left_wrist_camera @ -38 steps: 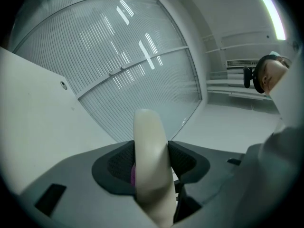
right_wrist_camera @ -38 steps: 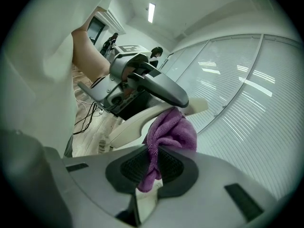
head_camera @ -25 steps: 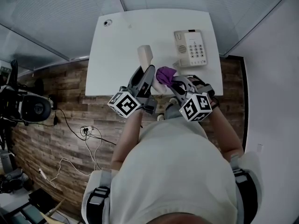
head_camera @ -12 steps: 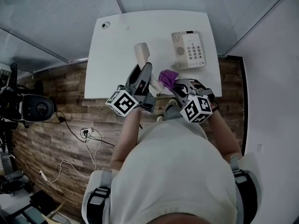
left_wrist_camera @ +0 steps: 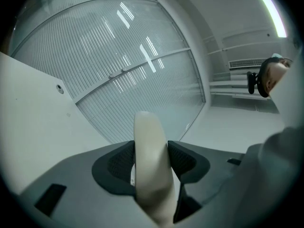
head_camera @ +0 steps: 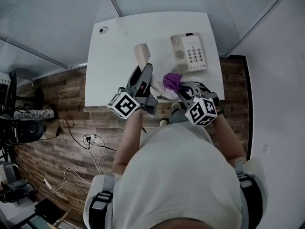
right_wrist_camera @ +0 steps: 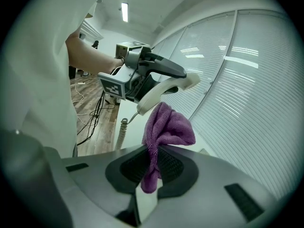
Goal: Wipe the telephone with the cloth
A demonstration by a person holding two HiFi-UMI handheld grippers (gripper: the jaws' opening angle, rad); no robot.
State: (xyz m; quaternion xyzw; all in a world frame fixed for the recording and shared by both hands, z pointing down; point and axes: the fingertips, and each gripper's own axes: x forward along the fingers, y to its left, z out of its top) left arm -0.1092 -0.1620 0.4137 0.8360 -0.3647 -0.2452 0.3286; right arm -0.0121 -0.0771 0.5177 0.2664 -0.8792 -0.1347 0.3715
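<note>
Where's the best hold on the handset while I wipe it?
Probably the handset at its slim middle, pinched across its sides from the cord end, as the left claw holds it: the rounded far end sticks out beyond, open to the cloth.

In the head view the left gripper (head_camera: 145, 72) covers the handset's (head_camera: 141, 55) lower half, and the right gripper (head_camera: 180, 86) covers the near part of the cloth (head_camera: 171, 79); the person's torso (head_camera: 176, 175) hides the floor (head_camera: 57, 104) at lower centre, and the bottom edge cuts it off; the telephone's (head_camera: 188, 53) key marks are too small to read; a small round thing (head_camera: 103, 30) at the table's (head_camera: 114, 51) upper left corner is too small to tell; dark gear (head_camera: 21, 123) is cut by the left edge; in the left gripper view the handset's near end runs off the bottom edge; in the right gripper view the cloth hides part of the handset, and the cord (right_wrist_camera: 122, 129) drops behind the gripper body.
</note>
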